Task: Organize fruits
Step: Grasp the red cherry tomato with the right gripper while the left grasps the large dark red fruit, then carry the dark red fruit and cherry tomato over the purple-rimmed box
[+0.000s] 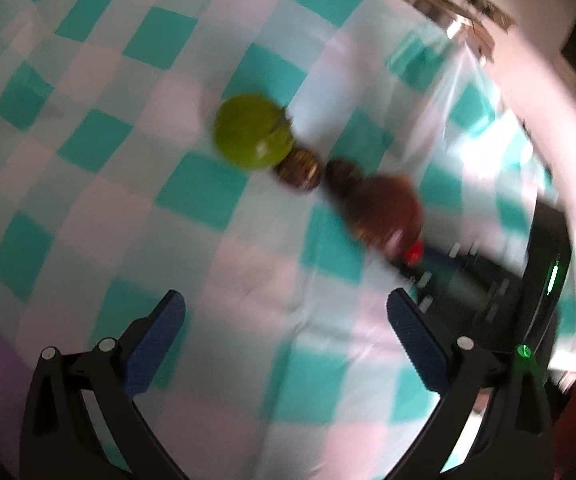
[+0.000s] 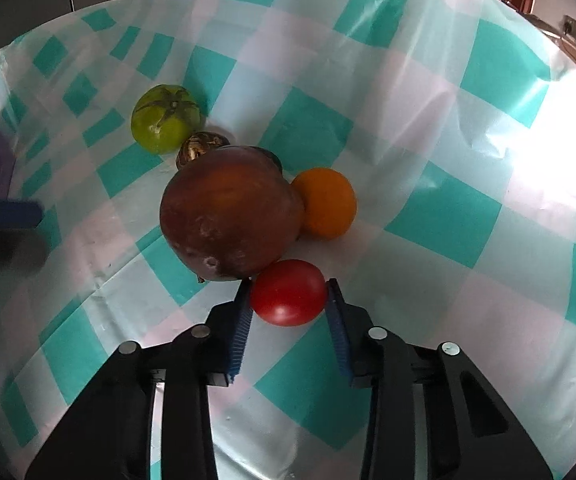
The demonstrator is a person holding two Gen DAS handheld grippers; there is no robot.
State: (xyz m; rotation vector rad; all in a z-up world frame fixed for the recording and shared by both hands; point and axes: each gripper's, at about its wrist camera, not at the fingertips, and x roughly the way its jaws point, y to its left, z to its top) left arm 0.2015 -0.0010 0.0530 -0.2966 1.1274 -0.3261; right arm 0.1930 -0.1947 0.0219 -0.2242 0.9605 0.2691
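Red tomato (image 2: 288,298) gripped by right gripper (image 2: 289,300); left gripper (image 1: 286,312) spread wide

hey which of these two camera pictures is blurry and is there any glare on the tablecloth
Left wrist view: motion-blurred throughout, so the green fruit and the big brown fruit are smeared, with streaky glare on the checked cloth at right. Right wrist view: sharp, the red tomato crisp between the right gripper fingers, with a blown-out white glare patch at the right edge; both bend the checks, fisheye-style.

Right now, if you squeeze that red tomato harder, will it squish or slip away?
The red tomato looks smooth and shiny between the right gripper's fingers, so it might slip. It's round, so it would probably roll. Tomatoes bruise easily, so squeeze gently.
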